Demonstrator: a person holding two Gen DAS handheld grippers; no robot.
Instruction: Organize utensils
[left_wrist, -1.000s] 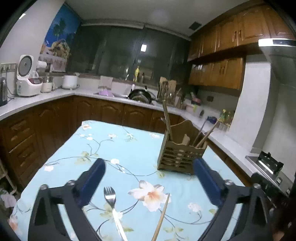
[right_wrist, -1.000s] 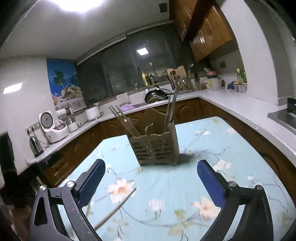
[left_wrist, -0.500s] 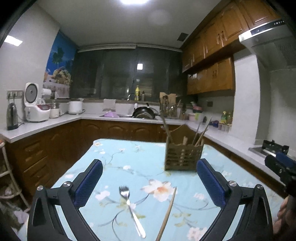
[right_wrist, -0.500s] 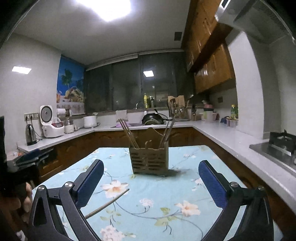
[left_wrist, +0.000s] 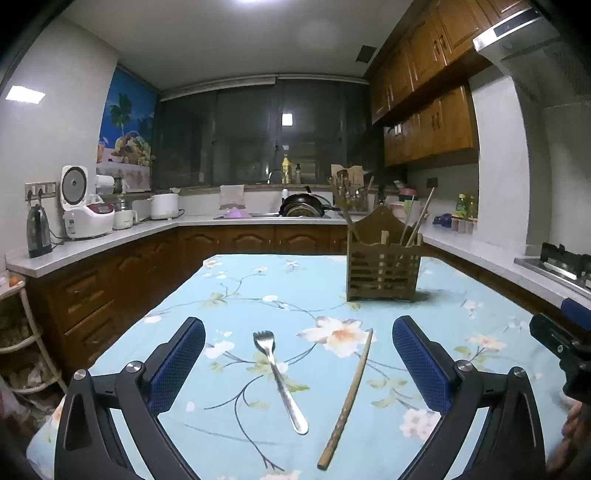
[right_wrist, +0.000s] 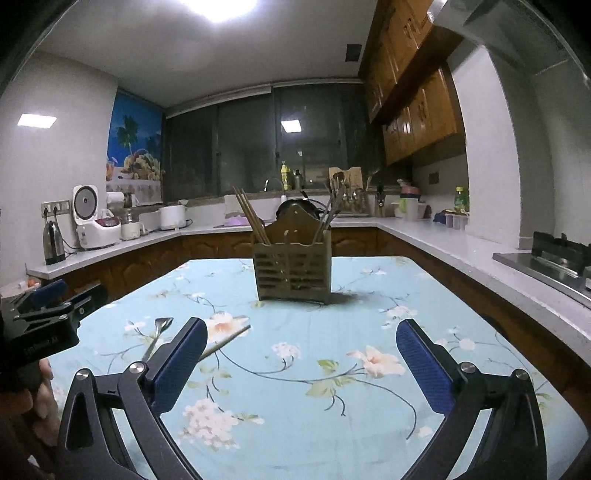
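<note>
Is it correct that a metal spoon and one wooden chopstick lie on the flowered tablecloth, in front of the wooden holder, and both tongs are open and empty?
Not quite: it is a metal fork, not a spoon; the left wrist view shows its tines. The rest holds: one wooden chopstick lies beside it on the flowered tablecloth, before the wooden holder, and the left tongs and right tongs are open and empty.

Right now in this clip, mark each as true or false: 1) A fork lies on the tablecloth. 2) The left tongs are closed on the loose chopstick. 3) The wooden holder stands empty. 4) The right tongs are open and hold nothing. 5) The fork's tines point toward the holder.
1) True: the fork lies flat on the floral tablecloth.
2) False: the left tongs are open; the loose chopstick lies on the cloth between the pads, untouched.
3) False: the wooden holder already has chopsticks and other utensils standing in it.
4) True: the right tongs are open over bare cloth.
5) True: the tines face away from the camera, toward the holder's end of the table.
</note>
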